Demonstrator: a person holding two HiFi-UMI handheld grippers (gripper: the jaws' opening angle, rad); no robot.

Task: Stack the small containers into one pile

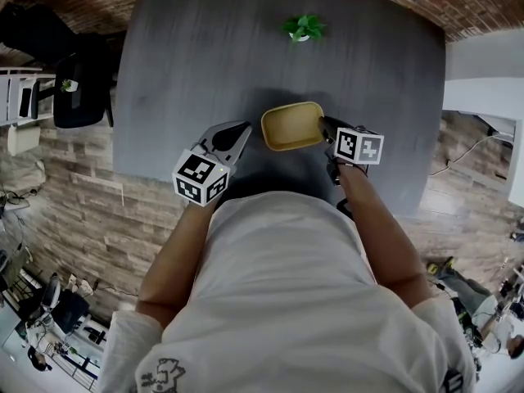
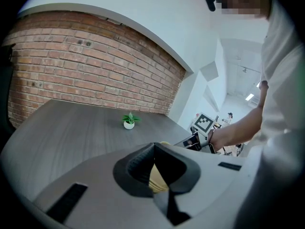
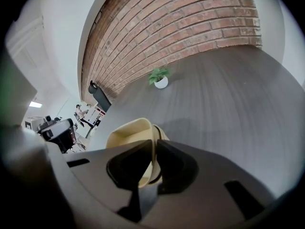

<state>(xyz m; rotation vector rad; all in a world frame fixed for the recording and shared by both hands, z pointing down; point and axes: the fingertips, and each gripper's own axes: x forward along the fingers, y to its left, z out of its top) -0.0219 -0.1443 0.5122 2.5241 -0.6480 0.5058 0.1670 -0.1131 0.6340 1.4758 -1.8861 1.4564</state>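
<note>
Noted: container (image 1: 291, 126) on worktop (image 1: 205, 56), near front edge. Pinching its right rim with right tool (image 1: 326, 126), jaws nearly closed on wall. Holding left tool (image 1: 241, 131) closed, empty, just beside left edge. Advised: let go only once seated flat; lift out straight, no rim drag.

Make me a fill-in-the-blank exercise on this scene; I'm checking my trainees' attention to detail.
1. The container on the table is ____ in colour.
2. The ____ gripper has the container's rim between its jaws.
3. The green thing farther back on the table is a potted ____.
Missing: yellow; right; plant.
</note>
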